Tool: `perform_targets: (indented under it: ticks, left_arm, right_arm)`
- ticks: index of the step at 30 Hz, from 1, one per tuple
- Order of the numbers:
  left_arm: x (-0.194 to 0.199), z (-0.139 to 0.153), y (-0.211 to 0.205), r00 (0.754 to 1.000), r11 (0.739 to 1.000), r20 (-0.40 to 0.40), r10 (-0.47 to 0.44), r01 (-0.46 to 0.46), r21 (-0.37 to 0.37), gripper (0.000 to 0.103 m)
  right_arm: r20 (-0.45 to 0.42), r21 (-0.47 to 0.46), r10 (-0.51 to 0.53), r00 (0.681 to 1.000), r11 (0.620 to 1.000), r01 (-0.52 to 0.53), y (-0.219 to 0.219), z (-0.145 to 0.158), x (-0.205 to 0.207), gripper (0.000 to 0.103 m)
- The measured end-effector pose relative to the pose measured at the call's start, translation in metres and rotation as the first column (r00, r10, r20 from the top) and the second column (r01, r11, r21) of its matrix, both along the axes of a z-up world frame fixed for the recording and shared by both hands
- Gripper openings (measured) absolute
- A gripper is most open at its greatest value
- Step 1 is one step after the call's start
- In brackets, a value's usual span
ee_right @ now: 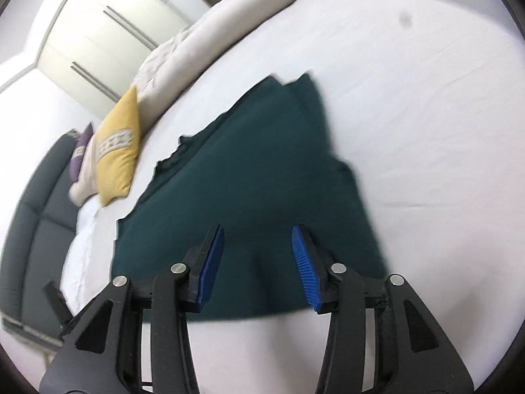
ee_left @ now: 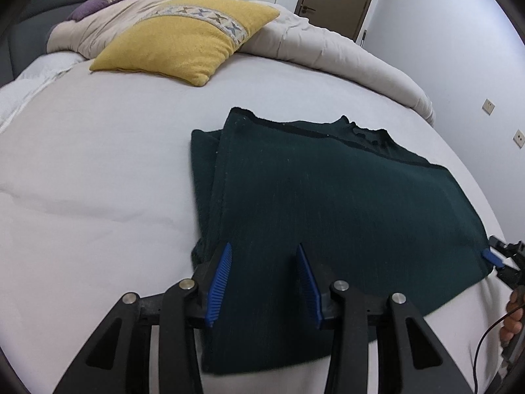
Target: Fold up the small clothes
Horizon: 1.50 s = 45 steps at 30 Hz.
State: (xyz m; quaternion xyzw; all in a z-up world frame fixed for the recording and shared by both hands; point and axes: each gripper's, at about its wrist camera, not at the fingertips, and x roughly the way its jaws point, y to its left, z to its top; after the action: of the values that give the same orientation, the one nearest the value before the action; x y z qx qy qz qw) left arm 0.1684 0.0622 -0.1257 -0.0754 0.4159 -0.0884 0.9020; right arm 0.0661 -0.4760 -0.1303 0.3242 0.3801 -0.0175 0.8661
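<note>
While lying flat on the bed (ee_left: pixel 98 164), dark green knit sweater (ee_left: pixel 328 203) partly folded: one side turned in over the body, collar toward the yellow cushion (ee_left: pixel 183 39), hem nearest the cameras.

Left claw (ee_left: pixel 264 279) apart, hovering over the hem of the sweater, nothing between the blue pads. Right claw (ee_right: pixel 257 262) likewise apart above the hem toward the other corner, empty; seen also at the sweater's right edge from the left wrist view. Right wrist view smeared, so exact height over the cloth hard to judge.

Likely next: pinch both hem corners and carry them toward the collar. Risks from here, as judgement:
- catching only the top layer at the folded-in side, letting the tucked part slide out and undo the fold;
- pinching bedsheet together with knit, dragging the whole garment toward the cushion;
- uneven lift between the two claws, skewing the fold line;
- loose knit sagging or stretching between the grips.

No brand, label or readable writing anywhere; cushion band shows only a cross pattern.
</note>
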Motion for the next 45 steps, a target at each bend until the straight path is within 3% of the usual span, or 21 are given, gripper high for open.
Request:
perform_targets:
  ticks: [2, 6, 16, 19, 22, 25, 31, 36, 38, 41, 43, 45]
  left_arm:
    - [-0.007, 0.006, 0.000, 1.000, 1.000, 0.014, 0.005, -0.005, 0.022, 0.046]
    - [-0.019, 0.018, 0.007, 0.998, 0.997, 0.057, 0.037, -0.041, 0.069, 0.062]
    - [-0.018, 0.010, 0.029, 0.997, 0.993, 0.021, 0.080, -0.081, 0.080, 0.064]
    - [-0.013, 0.001, 0.034, 0.997, 0.997, -0.022, 0.075, -0.074, 0.031, 0.065]
    - [-0.005, -0.015, 0.044, 0.993, 0.993, -0.102, 0.063, -0.072, -0.097, 0.065]
    - [-0.002, -0.019, 0.050, 0.990, 0.979, -0.126, 0.061, -0.083, -0.183, 0.065]
    - [0.017, -0.027, 0.067, 0.975, 0.897, -0.223, 0.006, -0.104, -0.429, 0.065]
    - [0.036, -0.033, 0.064, 0.954, 0.842, -0.294, -0.056, -0.113, -0.527, 0.065]
    - [0.042, -0.039, 0.070, 0.946, 0.791, -0.318, -0.059, -0.150, -0.593, 0.063]
    - [0.046, -0.047, 0.080, 0.940, 0.741, -0.336, -0.059, -0.184, -0.646, 0.049]
    - [0.044, -0.052, 0.082, 0.939, 0.742, -0.337, -0.064, -0.181, -0.646, 0.032]
    - [0.044, -0.056, 0.084, 0.939, 0.737, -0.337, -0.064, -0.183, -0.651, 0.026]
  right_arm:
    - [0.008, -0.004, 0.008, 1.000, 1.000, -0.008, 0.009, 0.008, -0.004, 0.043]
    - [0.026, -0.061, 0.082, 0.996, 0.995, -0.080, 0.051, 0.025, 0.007, 0.043]
    - [0.028, -0.057, 0.252, 0.967, 0.967, -0.250, 0.129, 0.048, 0.016, 0.045]
    - [0.028, -0.050, 0.286, 0.958, 0.957, -0.284, 0.145, 0.048, 0.022, 0.050]
    - [0.035, -0.035, 0.322, 0.946, 0.947, -0.321, 0.160, 0.049, 0.028, 0.051]
    - [0.044, -0.014, 0.366, 0.929, 0.930, -0.366, 0.174, 0.050, 0.035, 0.051]
    - [0.075, 0.089, 0.411, 0.909, 0.905, -0.416, 0.185, 0.046, 0.049, 0.051]
    - [0.087, 0.161, 0.442, 0.893, 0.878, -0.451, 0.196, 0.040, 0.063, 0.051]
    - [0.084, 0.185, 0.453, 0.887, 0.868, -0.461, 0.200, 0.036, 0.070, 0.051]
    - [0.063, 0.195, 0.464, 0.884, 0.863, -0.466, 0.208, 0.030, 0.082, 0.051]
    - [0.053, 0.197, 0.475, 0.878, 0.857, -0.476, 0.214, 0.026, 0.089, 0.051]
    - [0.042, 0.195, 0.487, 0.873, 0.853, -0.485, 0.223, 0.021, 0.096, 0.051]
